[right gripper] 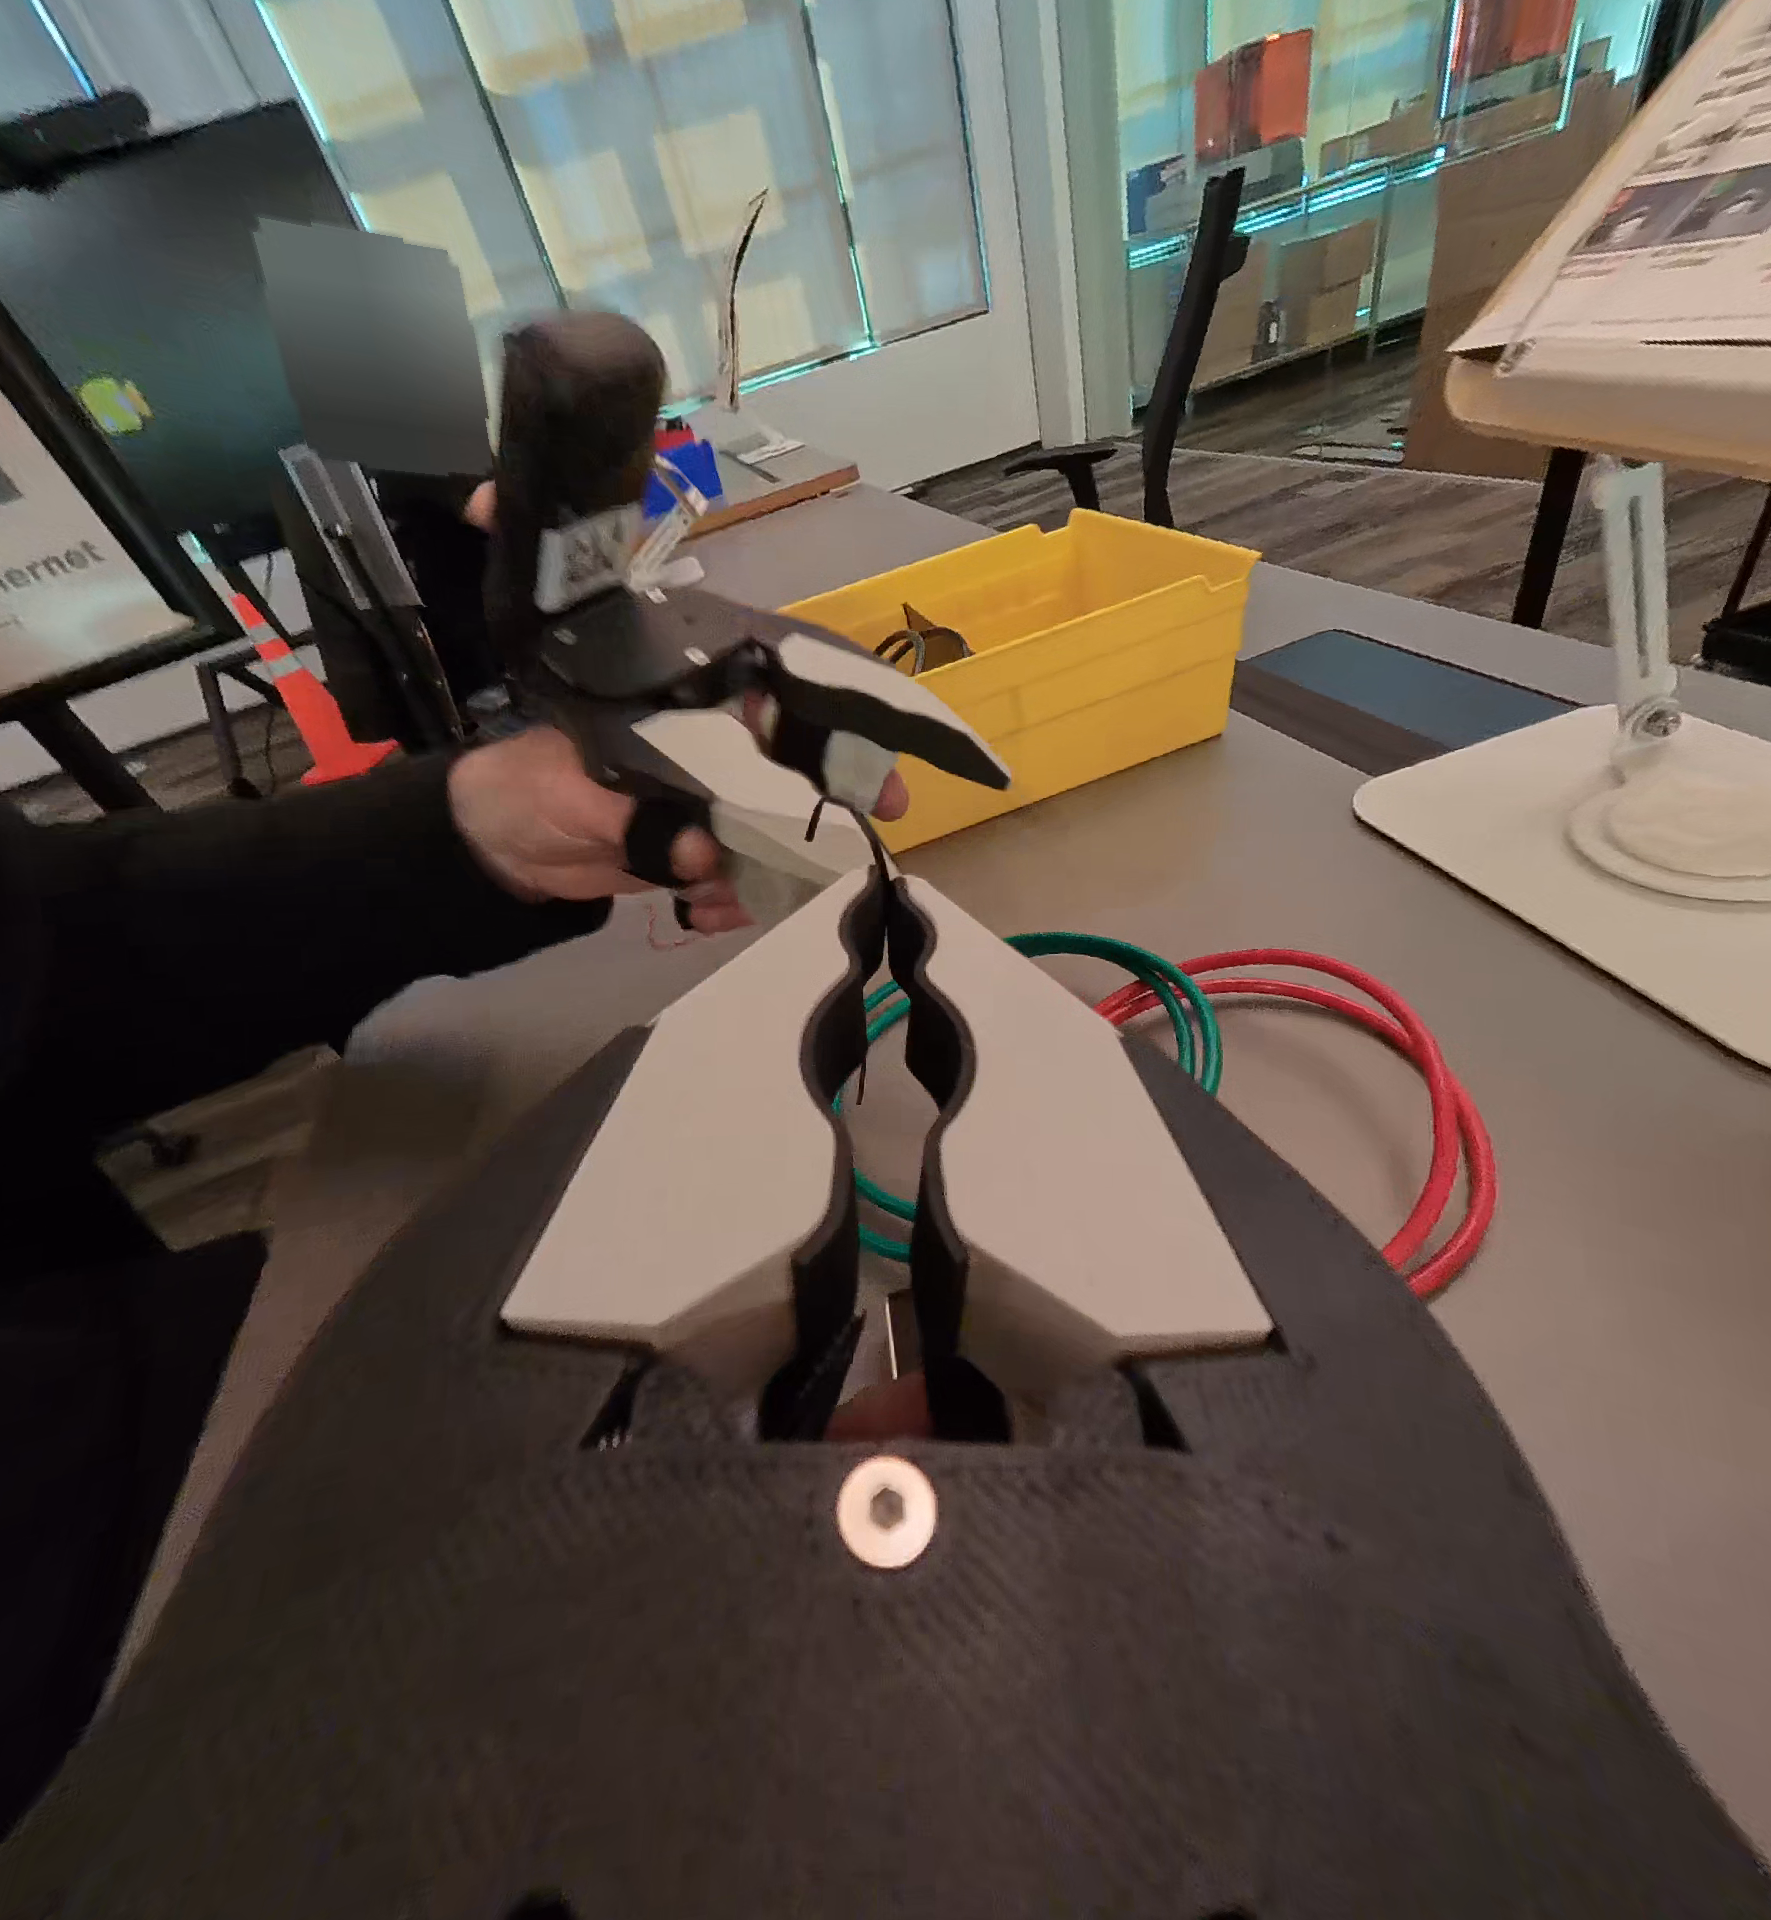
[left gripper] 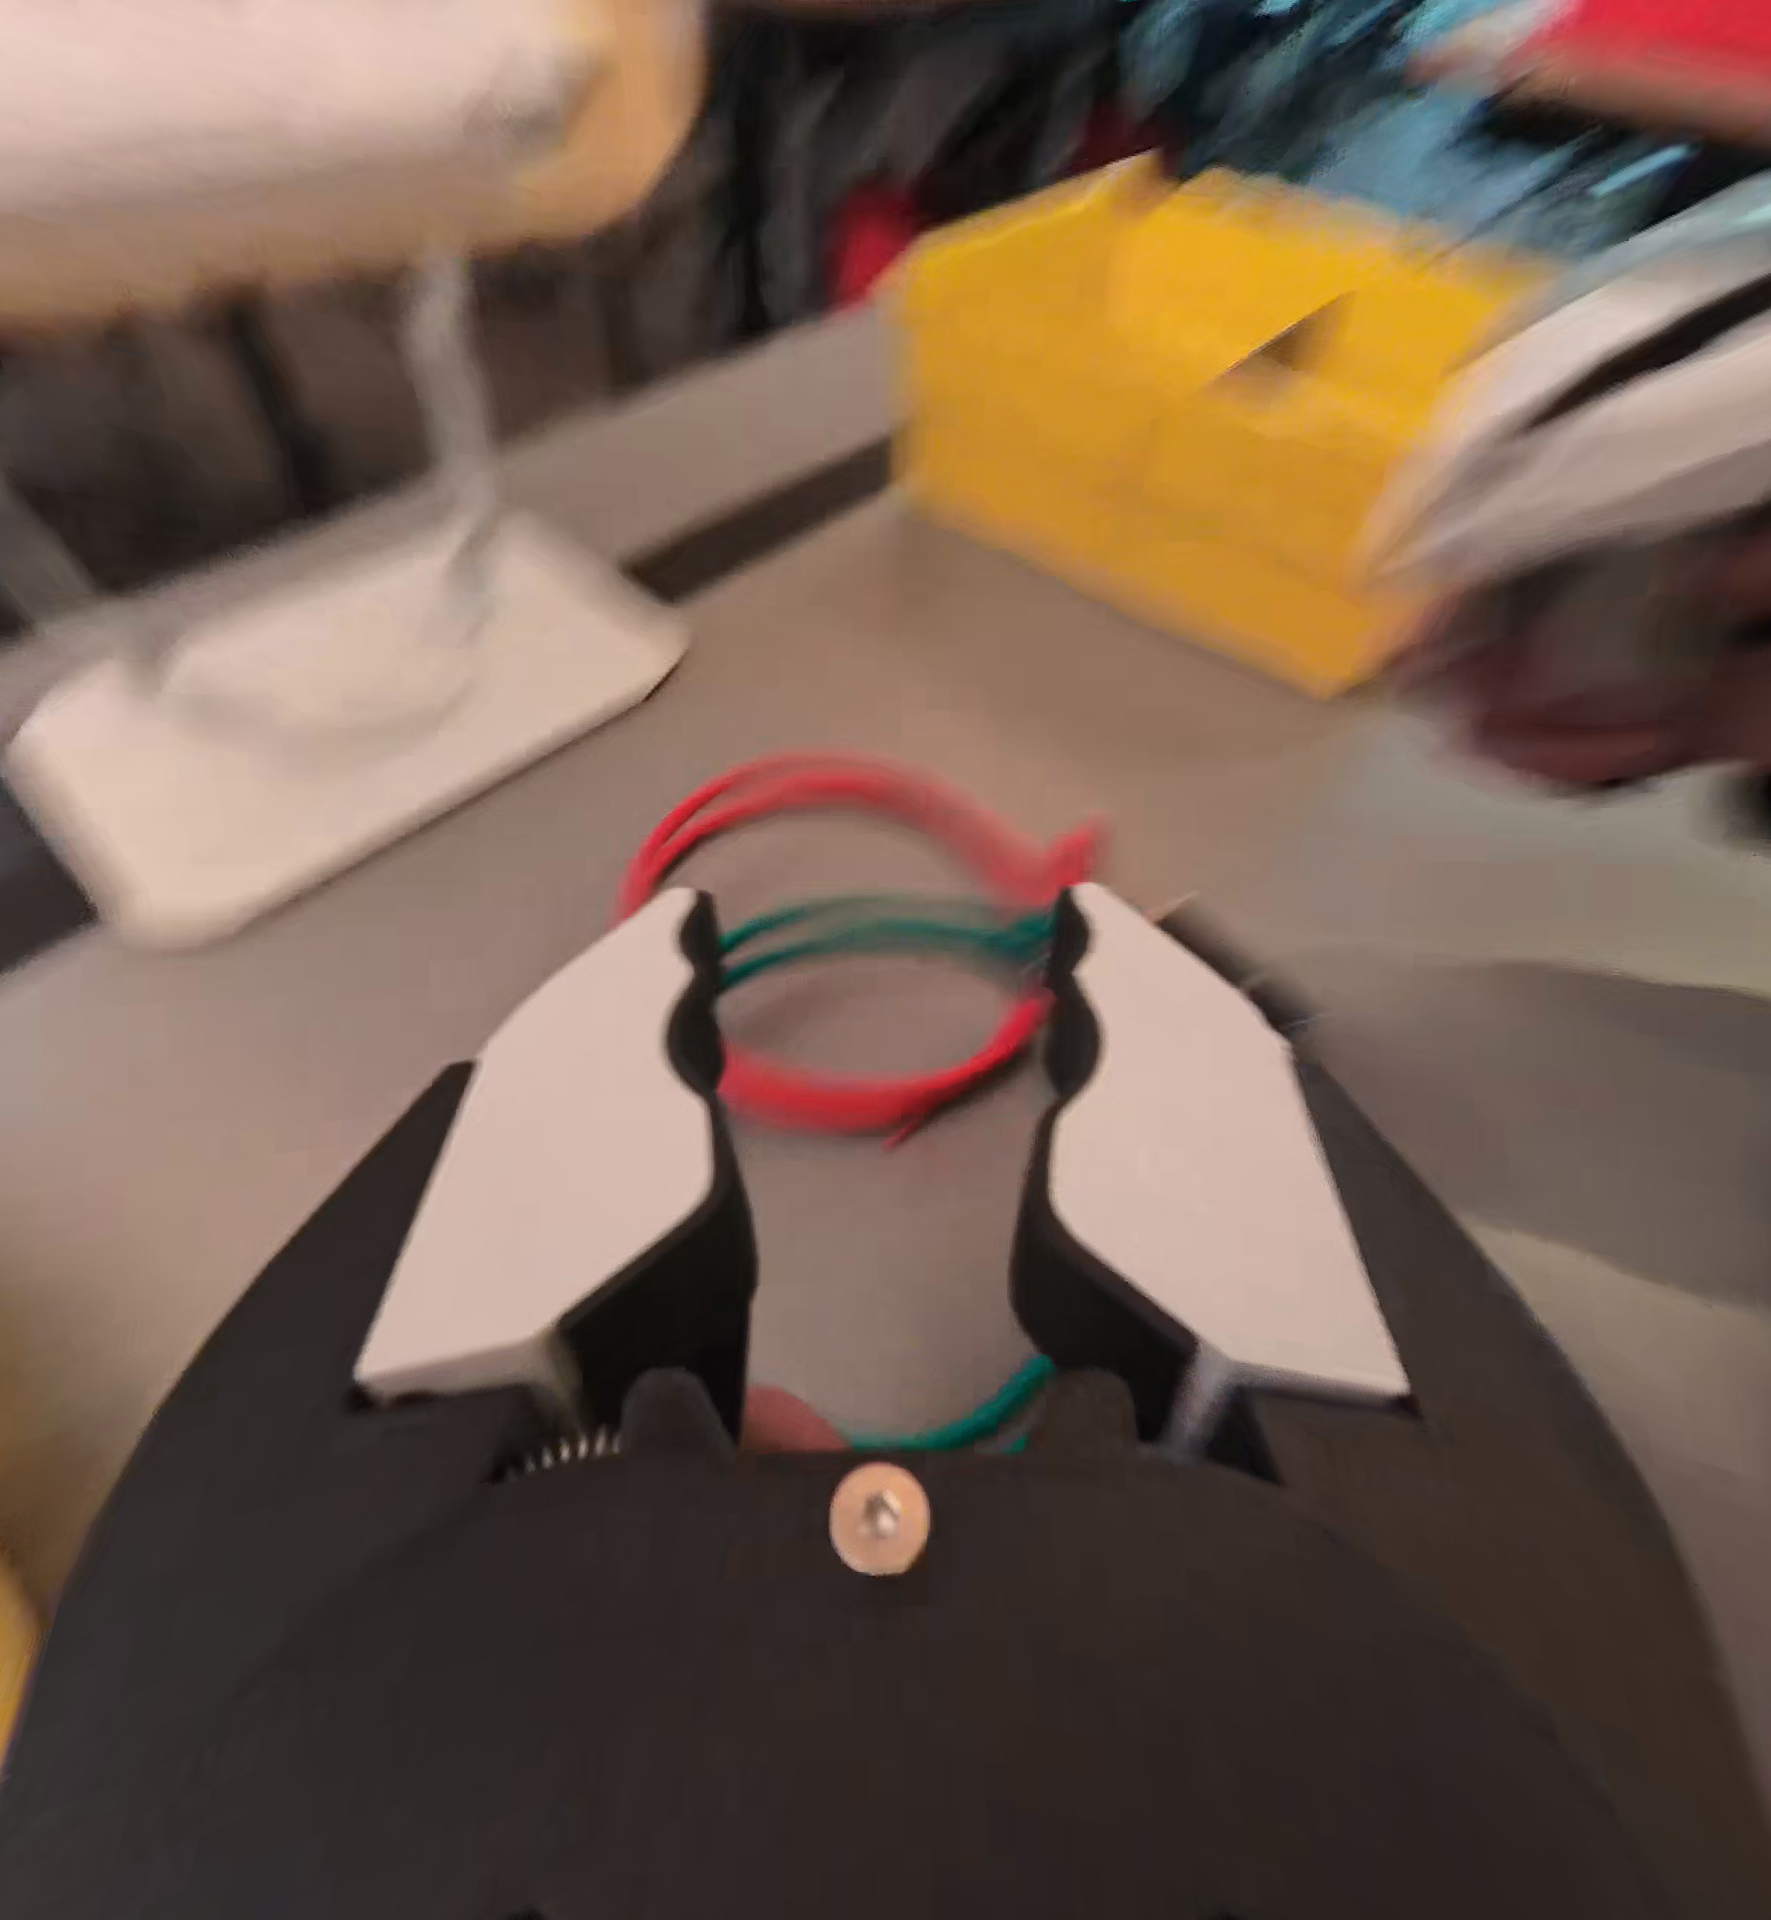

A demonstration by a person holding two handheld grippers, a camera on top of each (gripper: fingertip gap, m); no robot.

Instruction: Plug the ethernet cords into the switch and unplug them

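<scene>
A coiled red ethernet cord and a coiled green one lie together on the grey table. They also show, blurred, in the left wrist view as red and green loops. My right gripper is above the green coil, its jaws closed at the tips on a thin black tie that sticks out of them. My left gripper is open and empty just above the coils. It also shows in the right wrist view, held in a hand. No switch is in view.
A yellow bin with a dark item inside stands behind the coils. A white stand base holding a tilted printed board is at the right, with a dark pad behind it. A dark sleeve crosses the left. A chair, monitor and orange cone stand beyond the table.
</scene>
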